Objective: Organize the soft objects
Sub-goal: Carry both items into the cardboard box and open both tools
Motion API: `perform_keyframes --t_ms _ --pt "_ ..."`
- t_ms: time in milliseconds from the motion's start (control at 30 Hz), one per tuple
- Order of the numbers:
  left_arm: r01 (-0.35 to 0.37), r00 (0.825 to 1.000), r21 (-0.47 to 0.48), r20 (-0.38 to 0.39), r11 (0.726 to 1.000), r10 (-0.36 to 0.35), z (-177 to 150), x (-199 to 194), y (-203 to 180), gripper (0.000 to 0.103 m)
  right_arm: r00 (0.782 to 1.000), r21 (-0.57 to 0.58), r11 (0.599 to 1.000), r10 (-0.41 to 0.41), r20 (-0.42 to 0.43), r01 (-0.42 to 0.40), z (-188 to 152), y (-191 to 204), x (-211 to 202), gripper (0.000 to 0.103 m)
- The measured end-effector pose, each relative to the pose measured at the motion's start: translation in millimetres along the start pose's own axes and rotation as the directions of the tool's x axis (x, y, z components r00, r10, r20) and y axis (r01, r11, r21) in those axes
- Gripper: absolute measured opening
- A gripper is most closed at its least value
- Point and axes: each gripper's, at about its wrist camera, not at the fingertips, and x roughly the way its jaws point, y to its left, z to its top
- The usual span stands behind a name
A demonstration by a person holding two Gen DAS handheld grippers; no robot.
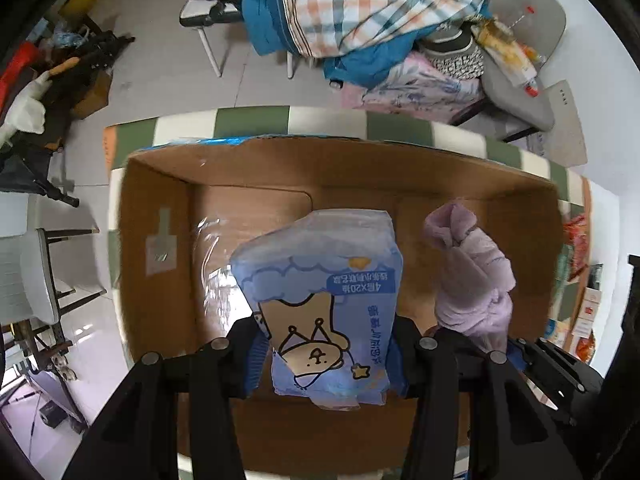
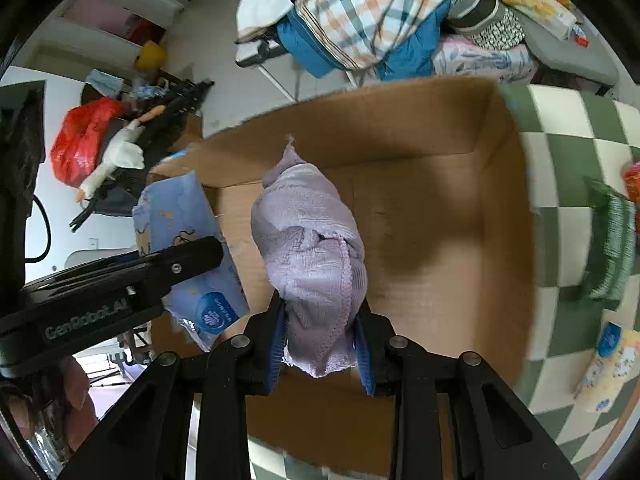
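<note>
Meanwhile the left claw pinches the tissue pack and the right claw the lilac towel, above the cardboard box.

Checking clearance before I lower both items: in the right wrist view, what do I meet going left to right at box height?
Black left gripper → blue plastic tissue pack → rolled lilac towel in the right gripper → bare brown cardboard box floor → green-and-white checkered tablecloth → green ribbed packet.
</note>
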Motion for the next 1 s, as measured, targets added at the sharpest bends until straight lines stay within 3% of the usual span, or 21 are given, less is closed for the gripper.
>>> perform_keyframes --t_ms 300,367,433,533,667,767,933,1000 --pt "0.040 0.998 0.015 -0.058 0.999 -0.039 25 32 -3 0.049 0.997 0.006 0.997 -0.081 -0.014 0.081 29 -8 48 0.033" --pt "0.054 0.996 0.012 -0.076 0.998 -0.053 27 36 -2 0.054 0.996 0.002 0.996 -0.085 -0.010 0.085 35 -5 53 0.038" --pt "0.060 0.995 0.010 -0.086 0.998 -0.059 27 36 -1 0.063 0.995 -0.005 0.995 -0.099 -0.012 0.099 37 -5 54 0.051" --pt "0.058 0.996 0.019 -0.063 0.998 -0.056 22 29 0 0.087 0.993 -0.017 0.993 -0.116 -0.009 0.116 37 -3 51 0.057" --pt "0.050 0.998 0.013 -0.031 0.999 -0.049 12 15 5 0.098 0.989 -0.036 0.989 -0.145 0.000 0.145 33 2 41 0.063" --pt "0.042 0.999 0.003 0.011 0.999 -0.042 0 0 9 0.099 0.987 -0.039 0.986 -0.161 0.004 0.161 26 4 30 0.075" --pt "-0.015 0.995 -0.018 0.103 1.000 0.017 -25 -24 15 0.100 0.964 -0.065 0.962 -0.265 0.025 0.266 9 7 12 0.100" --pt "-0.033 0.990 -0.023 0.133 0.999 0.036 -37 -32 16 0.100 0.948 -0.078 0.945 -0.316 0.044 0.319 1 9 4 0.103"
